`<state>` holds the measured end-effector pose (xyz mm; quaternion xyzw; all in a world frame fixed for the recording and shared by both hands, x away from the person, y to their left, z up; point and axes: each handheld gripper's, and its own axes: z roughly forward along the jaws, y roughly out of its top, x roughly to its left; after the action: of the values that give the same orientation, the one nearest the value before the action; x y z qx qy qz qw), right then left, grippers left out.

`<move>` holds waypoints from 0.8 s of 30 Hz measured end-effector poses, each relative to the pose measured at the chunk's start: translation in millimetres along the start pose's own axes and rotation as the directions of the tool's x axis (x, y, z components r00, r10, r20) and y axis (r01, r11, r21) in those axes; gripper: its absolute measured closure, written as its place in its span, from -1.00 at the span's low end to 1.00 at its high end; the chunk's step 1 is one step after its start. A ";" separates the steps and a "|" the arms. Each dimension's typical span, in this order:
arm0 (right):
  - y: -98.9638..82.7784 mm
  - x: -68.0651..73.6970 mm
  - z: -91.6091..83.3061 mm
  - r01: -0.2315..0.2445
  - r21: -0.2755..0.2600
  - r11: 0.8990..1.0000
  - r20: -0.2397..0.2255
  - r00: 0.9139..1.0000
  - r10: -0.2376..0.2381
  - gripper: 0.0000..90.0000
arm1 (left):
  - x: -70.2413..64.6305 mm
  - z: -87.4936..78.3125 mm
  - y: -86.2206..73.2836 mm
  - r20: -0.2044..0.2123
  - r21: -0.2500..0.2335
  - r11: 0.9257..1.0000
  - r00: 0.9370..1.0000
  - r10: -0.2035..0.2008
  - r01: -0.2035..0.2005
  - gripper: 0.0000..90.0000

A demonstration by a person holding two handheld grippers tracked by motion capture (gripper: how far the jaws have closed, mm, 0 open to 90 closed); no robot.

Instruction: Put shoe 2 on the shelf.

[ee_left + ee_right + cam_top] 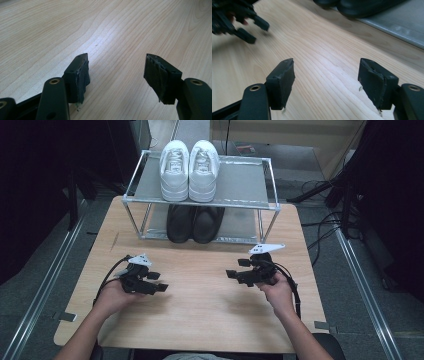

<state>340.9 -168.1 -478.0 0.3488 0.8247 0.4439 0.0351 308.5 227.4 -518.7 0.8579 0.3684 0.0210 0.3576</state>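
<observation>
Shoes sit paired on a two-tier rack [270,205] at the tabletop's [200,315] far edge: white sneakers [189,169] above, black shoes [194,222] below, toes facing the person for easy reach. Left tongs [157,281] and right tongs [234,269] hover wide and empty, well short of them.

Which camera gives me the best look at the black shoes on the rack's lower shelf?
The high view: the black shoes sit side by side on the lower shelf of the rack, under the white shoes. The right gripper view catches just their blurred toes along its top edge. The left gripper view looks at tabletop.
</observation>
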 end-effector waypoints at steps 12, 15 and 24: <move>-3.9 -6.1 12.2 0.026 -0.003 1.000 0.040 0.999 -0.026 -0.35 | -0.1 3.0 0.1 0.001 0.012 1.000 1.000 0.006 -0.006 -0.18; -4.1 -6.4 13.0 0.025 0.001 1.000 0.042 0.999 -0.025 -0.36 | -0.2 3.1 0.1 0.002 0.012 1.000 1.000 0.006 -0.006 -0.19; -5.0 -2.8 17.8 0.047 0.030 0.998 0.037 0.998 -0.048 -0.36 | -0.5 3.7 0.0 0.003 0.019 1.000 1.000 0.010 -0.010 -0.19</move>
<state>346.8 -159.0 -493.2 0.3379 0.8384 0.4240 0.0560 309.2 224.9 -521.3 0.8632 0.3636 0.0179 0.3497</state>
